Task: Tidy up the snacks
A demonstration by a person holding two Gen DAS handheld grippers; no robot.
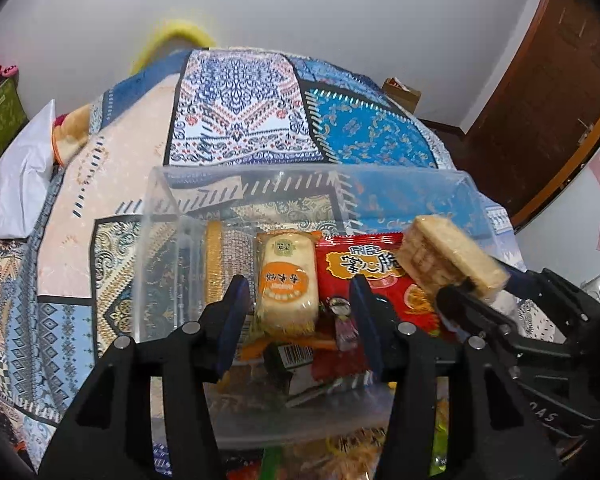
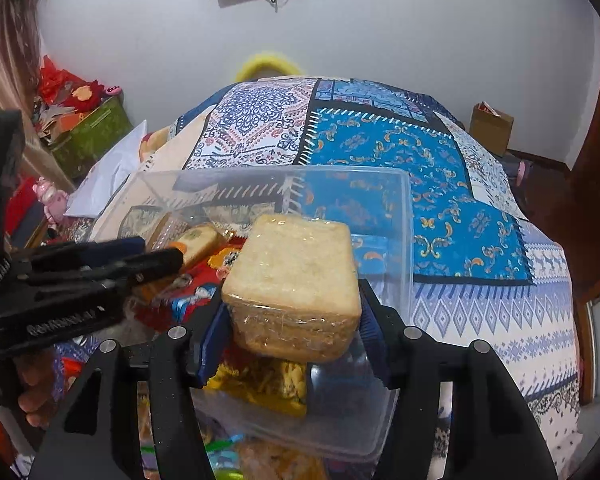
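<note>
Crackers in a clear plastic wrap, a pale rectangular stack [image 2: 296, 280], were clamped between the two blue-padded fingers of the right gripper [image 2: 294, 322], which was closed on the sides of the pack. The pack was held in the air above the right part of a clear rectangular plastic container [image 2: 406, 240], over its inside; from the left wrist camera the same stack [image 1: 452, 254] appeared at the right, above the container's right side.

Inside the container lay a small pale cake in an orange-labelled wrapper [image 1: 288, 280], and just beside it on the right a red snack packet with Chinese characters [image 1: 364, 276]. A packet with a barcode [image 1: 296, 354] lay nearer to the camera, partly under them. A yellow snack bag [image 2: 268, 384] was seen below the held crackers, but I could not tell whether it was inside or under the container.

The left gripper [image 1: 300, 320] hovered over the near edge of the container with its fingers spread apart and nothing between them; the orange-labelled cake was seen in the gap, farther away.

The container rested on a patchwork bedcover with blue, white and beige patterns [image 2: 420, 160]. A white plastic bag [image 1: 16, 188] lay on the left side of the bed, well apart from the container.
</note>
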